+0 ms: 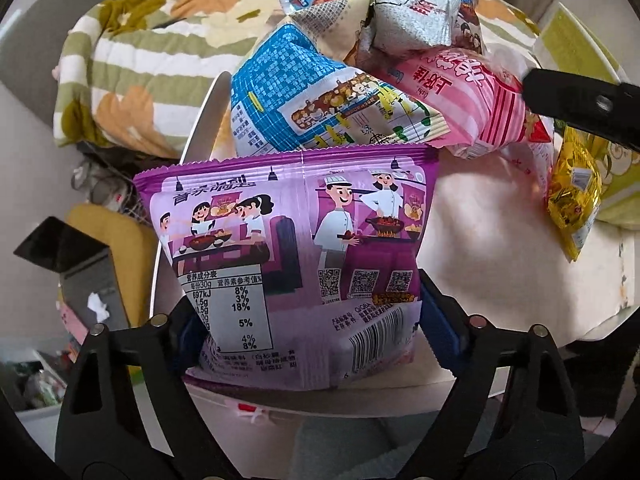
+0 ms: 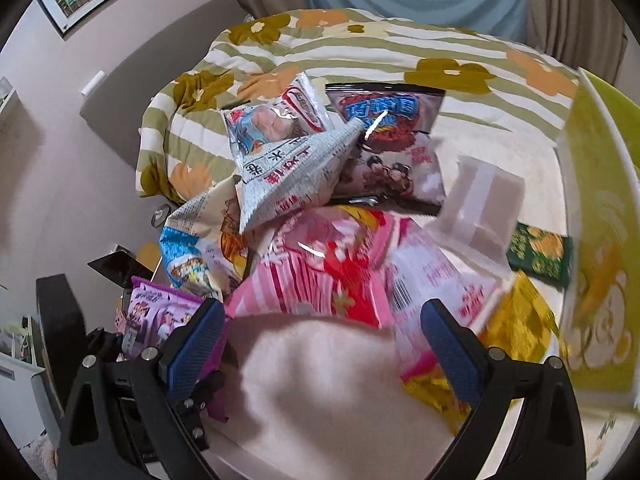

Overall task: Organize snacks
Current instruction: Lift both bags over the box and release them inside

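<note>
1. Left gripper (image 1: 304, 320): jaws clamped on a purple snack bag (image 1: 288, 248), held upright at the worktop's (image 1: 480, 240) near edge, probably for sorting.
2. Right gripper (image 2: 320, 344): jaws wide, empty, facing the snack pile (image 2: 320, 248).

The widest free room is the bare pale table surface (image 2: 316, 380) in front of the right gripper (image 2: 324, 344), whose open jaws have nothing between them. Behind this patch the way is blocked by a heap of snack bags: the pink striped bag (image 2: 320, 276) lies nearest, the grey newsprint bag (image 2: 288, 176) and the dark bag (image 2: 392, 148) are piled further back. On the right side a gold bag (image 2: 520, 324) and the upright yellow-green panel (image 2: 600, 240) close the passage. On the left side the purple bag (image 1: 296, 264) fills the gap between the left gripper's (image 1: 304, 328) pads, and the blue bag (image 1: 304, 104) lies just behind it
</note>
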Demonstrator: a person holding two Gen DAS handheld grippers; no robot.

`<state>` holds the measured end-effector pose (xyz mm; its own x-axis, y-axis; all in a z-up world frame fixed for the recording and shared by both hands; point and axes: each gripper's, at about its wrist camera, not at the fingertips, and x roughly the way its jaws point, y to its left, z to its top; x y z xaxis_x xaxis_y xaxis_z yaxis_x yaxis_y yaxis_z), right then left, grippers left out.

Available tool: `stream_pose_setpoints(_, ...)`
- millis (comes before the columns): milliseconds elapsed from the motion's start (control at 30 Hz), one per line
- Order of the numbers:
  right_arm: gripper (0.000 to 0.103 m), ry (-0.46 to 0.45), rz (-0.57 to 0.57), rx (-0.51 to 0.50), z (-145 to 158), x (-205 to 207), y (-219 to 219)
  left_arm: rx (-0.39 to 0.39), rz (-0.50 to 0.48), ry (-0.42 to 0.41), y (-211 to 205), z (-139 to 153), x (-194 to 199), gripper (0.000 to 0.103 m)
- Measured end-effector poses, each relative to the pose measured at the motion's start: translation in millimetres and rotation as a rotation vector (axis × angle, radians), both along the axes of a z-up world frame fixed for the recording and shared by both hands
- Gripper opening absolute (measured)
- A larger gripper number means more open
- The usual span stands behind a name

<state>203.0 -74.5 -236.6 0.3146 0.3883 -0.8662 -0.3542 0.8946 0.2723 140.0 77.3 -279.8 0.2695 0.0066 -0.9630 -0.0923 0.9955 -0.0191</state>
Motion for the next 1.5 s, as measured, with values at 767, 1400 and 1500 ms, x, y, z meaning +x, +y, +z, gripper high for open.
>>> stream_pose_setpoints(767, 0.097, 0.122, 0.097, -0.139, -59.5, 51.2, 51.5, -0.049, 0.002, -0.024, 6.1, 12.6, -7.6, 0.085)
stream_pose_setpoints(1400, 0.066, 0.063, 0.028, -0.102, -17.6, 17.8, 22.7, -0.071, -0.064, -0.112, -5.1, 53.5, -32.6, 0.084)
stream_pose_setpoints(1500, 0.066, 0.045, 0.0, -0.097, -4.3, 9.1, 15.9, -0.075, -0.097, -0.142, -11.9, 66.4, -36.0, 0.084)
